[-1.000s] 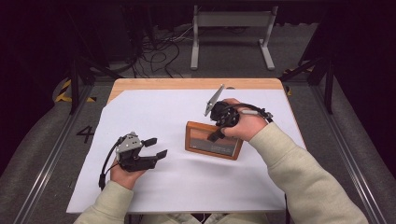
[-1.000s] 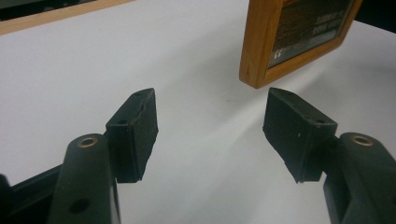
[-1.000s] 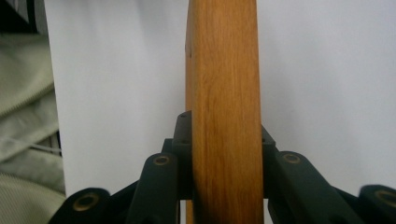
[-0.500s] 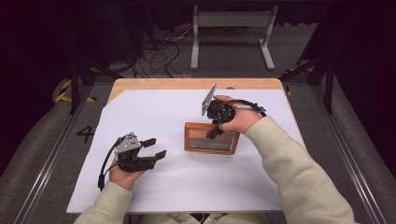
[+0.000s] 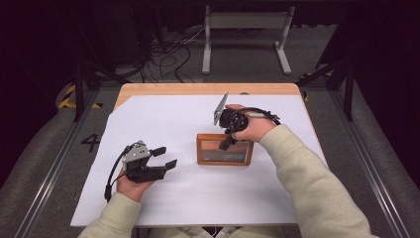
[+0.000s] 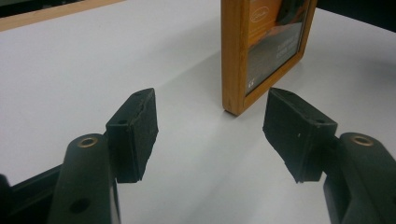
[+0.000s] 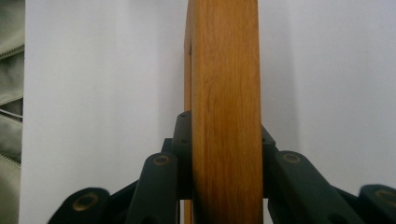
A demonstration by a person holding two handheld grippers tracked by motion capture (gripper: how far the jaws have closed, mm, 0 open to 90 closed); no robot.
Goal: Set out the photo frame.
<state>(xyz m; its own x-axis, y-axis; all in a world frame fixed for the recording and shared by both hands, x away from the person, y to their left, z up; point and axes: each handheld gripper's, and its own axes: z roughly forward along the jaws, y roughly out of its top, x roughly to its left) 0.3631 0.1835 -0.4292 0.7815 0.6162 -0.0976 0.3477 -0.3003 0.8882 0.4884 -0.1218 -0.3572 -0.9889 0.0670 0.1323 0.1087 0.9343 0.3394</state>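
My right gripper (image 5: 227, 145) has its fingers clamped on the top edge of the wooden picture frame (image 5: 224, 150), holding it upright on the white tabletop (image 5: 198, 198); my left gripper (image 5: 166, 157) rests beside, fingers apart, probably ready to steady it.

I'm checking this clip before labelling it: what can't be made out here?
- Picture frame, high view: the right claw and hand cover part of its glass.
- Frame's print, left claw view: too small and dim to read; the top edge cuts it off.
- Right claw view: the frame's wooden edge hides its front and back.
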